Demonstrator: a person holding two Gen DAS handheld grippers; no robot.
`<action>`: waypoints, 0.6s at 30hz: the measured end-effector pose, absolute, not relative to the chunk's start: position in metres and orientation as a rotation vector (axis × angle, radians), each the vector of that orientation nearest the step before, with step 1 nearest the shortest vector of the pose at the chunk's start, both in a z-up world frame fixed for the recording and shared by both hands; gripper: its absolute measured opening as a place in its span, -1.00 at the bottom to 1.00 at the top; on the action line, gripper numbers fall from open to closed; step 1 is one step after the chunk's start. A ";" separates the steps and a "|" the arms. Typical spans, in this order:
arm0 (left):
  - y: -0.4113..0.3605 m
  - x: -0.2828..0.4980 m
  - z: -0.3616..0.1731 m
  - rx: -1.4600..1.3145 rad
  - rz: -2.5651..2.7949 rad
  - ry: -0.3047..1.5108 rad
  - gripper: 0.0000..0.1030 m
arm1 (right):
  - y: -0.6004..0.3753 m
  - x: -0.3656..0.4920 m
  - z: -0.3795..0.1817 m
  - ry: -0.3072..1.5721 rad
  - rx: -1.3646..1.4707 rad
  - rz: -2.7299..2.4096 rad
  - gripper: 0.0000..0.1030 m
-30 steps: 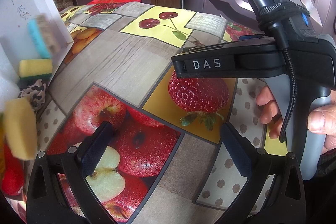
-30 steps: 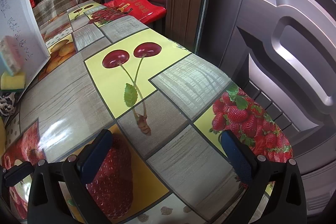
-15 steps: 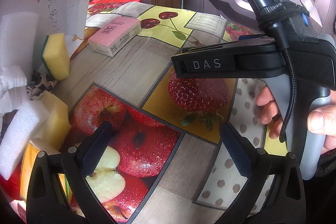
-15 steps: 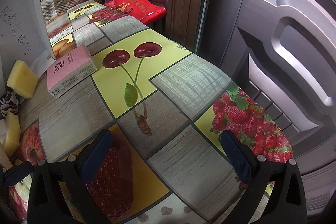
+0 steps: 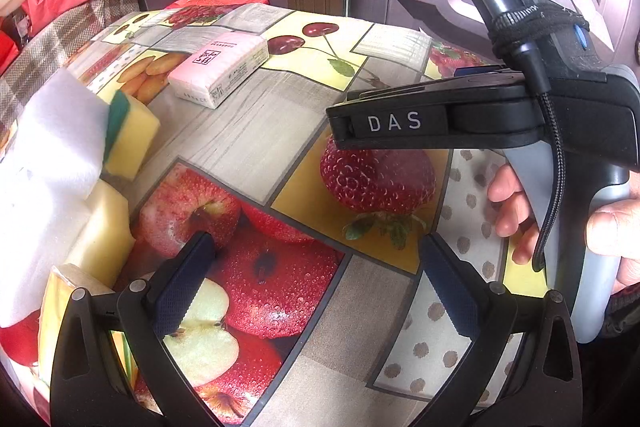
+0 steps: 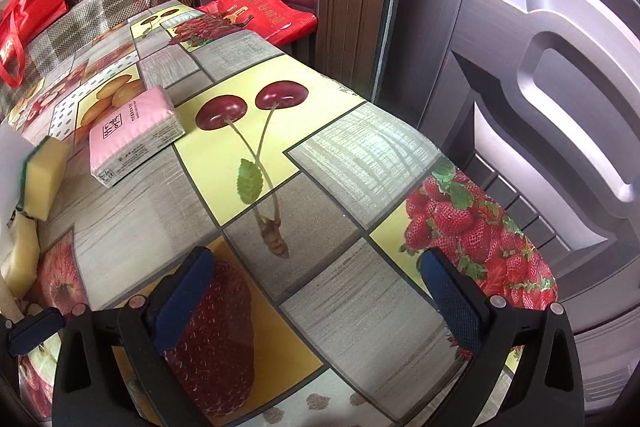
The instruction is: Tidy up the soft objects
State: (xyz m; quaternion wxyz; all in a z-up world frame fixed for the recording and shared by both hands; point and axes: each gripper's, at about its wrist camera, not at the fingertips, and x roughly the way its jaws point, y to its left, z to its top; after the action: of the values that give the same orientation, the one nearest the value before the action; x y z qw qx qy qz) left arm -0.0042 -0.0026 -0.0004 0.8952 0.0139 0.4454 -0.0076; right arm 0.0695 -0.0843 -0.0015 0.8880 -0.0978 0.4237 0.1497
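Left tool point(image 5: 316, 279): jaws spread wide, nothing between them, hovering over the apple print at the lower centre of the frame. Right tool point(image 6: 316, 291): jaws likewise spread wide and empty, above the strawberry print and grey panel at the bottom of its frame.

The tabletop point(image 5: 256, 131) carries a fruit-patterned cover. A pink tissue pack point(image 5: 218, 67) lies flat at upper centre-left of the left view; the right view places it point(image 6: 132, 135) at middle left, just beside the cherry print.

A yellow sponge with a green backing point(image 5: 130, 139) stands at the left of the left view, touching a white foam block point(image 5: 52, 163) that covers much of that edge. A pale yellow sponge point(image 5: 106, 231) lies just below it, and a further yellowish piece sits at the lower left, possibly another pack; the edge distortion prevents a firm reading.

Only the left view shows the right hand point(image 5: 560, 223) gripping the right tool's handle at the right edge. Only the right view shows the red bag point(image 6: 260, 13) beyond the tabletop's far end, at upper centre.
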 end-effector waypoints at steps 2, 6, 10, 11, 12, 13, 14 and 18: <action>-0.003 -0.004 0.000 0.029 -0.016 0.923 0.99 | -0.084 0.070 -0.002 0.880 -0.203 0.311 1.00; -0.003 -0.004 0.000 0.029 -0.016 0.923 0.99 | -0.084 0.070 -0.002 0.880 -0.204 0.311 1.00; -0.003 -0.001 -0.001 0.029 -0.016 0.923 0.99 | -0.084 0.070 -0.002 0.880 -0.203 0.311 1.00; -0.001 -0.001 -0.001 0.029 -0.016 0.923 0.99 | -0.084 0.070 -0.001 0.881 -0.204 0.311 1.00; -0.002 -0.001 -0.001 0.029 -0.016 0.923 0.99 | -0.084 0.070 -0.001 0.881 -0.204 0.311 1.00; -0.001 -0.001 -0.001 0.028 -0.016 0.923 0.99 | -0.084 0.070 -0.002 0.880 -0.204 0.310 1.00; -0.002 -0.001 -0.001 0.028 -0.016 0.923 0.99 | -0.084 0.070 -0.001 0.880 -0.204 0.311 1.00; -0.001 -0.001 -0.001 0.029 -0.016 0.923 0.99 | -0.084 0.070 -0.001 0.880 -0.204 0.311 1.00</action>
State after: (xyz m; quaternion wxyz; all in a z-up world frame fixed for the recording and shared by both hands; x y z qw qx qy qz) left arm -0.0012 -0.0015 -0.0010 0.8952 0.0138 0.4453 -0.0076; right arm 0.0701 -0.0841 -0.0014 0.8880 -0.0981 0.4237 0.1495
